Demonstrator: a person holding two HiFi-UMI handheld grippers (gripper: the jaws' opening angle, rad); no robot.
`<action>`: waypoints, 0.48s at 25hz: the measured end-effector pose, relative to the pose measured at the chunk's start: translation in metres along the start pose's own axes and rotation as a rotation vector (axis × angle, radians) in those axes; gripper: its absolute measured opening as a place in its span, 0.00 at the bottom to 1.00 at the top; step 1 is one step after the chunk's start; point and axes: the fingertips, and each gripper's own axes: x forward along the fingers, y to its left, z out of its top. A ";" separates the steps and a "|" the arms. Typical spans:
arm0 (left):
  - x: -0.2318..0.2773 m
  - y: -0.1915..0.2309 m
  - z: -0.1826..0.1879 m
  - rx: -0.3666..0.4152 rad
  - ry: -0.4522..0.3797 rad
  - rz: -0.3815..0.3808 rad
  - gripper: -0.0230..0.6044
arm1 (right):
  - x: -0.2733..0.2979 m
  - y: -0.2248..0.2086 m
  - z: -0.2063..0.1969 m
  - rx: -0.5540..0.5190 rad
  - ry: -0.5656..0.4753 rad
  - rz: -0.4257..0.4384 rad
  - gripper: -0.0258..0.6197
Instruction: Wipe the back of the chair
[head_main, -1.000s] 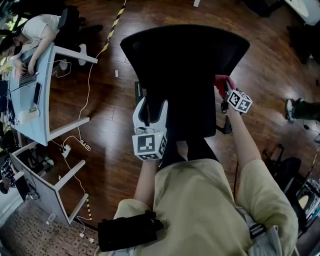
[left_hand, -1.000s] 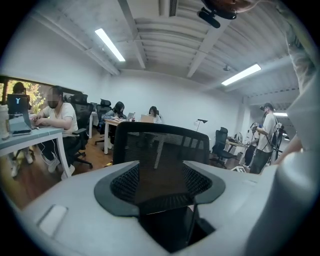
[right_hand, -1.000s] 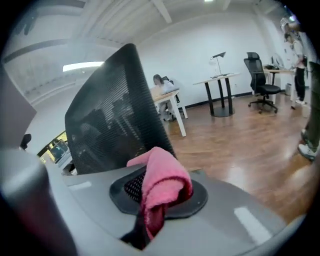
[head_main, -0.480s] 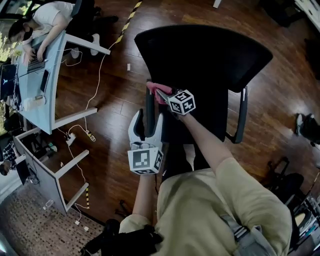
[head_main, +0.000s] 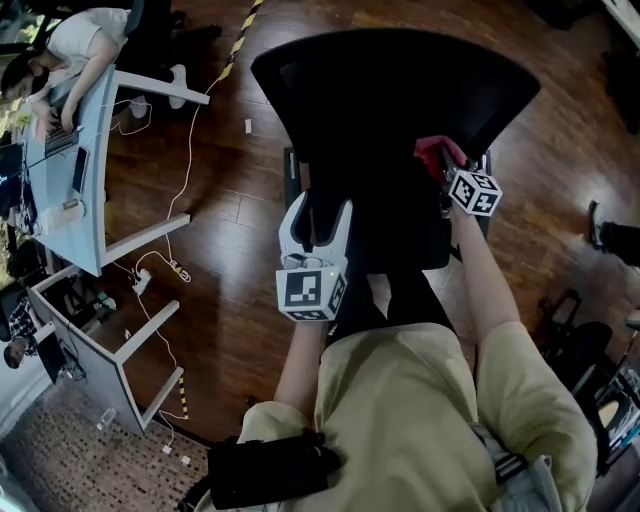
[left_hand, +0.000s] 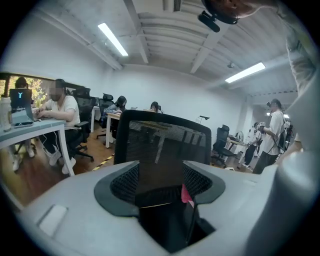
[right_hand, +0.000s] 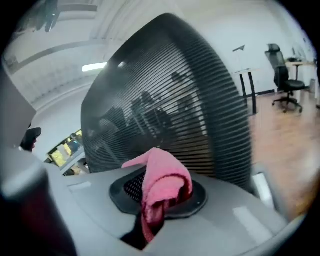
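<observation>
Right hand-held gripper (head_main: 446, 174) swept cloth (head_main: 436, 152) rightward across chair (head_main: 390, 90).

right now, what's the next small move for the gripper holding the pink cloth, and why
Probably sweep the right gripper, shut on the pink cloth, leftward across the black mesh chair back. The cloth sits near its right edge, and the left gripper clamps the chair.

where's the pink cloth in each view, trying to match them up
Head view: pink cloth right of centre, at the right claw, against the chair's right side.
Left gripper view: only a pink sliver, likely the cloth, low centre beside the dark chair part in the left claw.
Right gripper view: low centre, clamped in that claw's jaws.
Shared landmark: the black mesh chair back.
</observation>
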 end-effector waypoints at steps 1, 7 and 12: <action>0.005 -0.005 0.002 -0.001 -0.005 -0.013 0.43 | -0.019 -0.024 0.004 -0.013 0.002 -0.041 0.11; 0.018 -0.016 0.011 -0.007 -0.026 -0.025 0.43 | -0.052 -0.047 -0.006 -0.002 0.013 -0.113 0.10; 0.004 0.009 -0.003 -0.022 -0.008 0.035 0.43 | 0.030 0.110 -0.074 0.019 0.145 0.211 0.11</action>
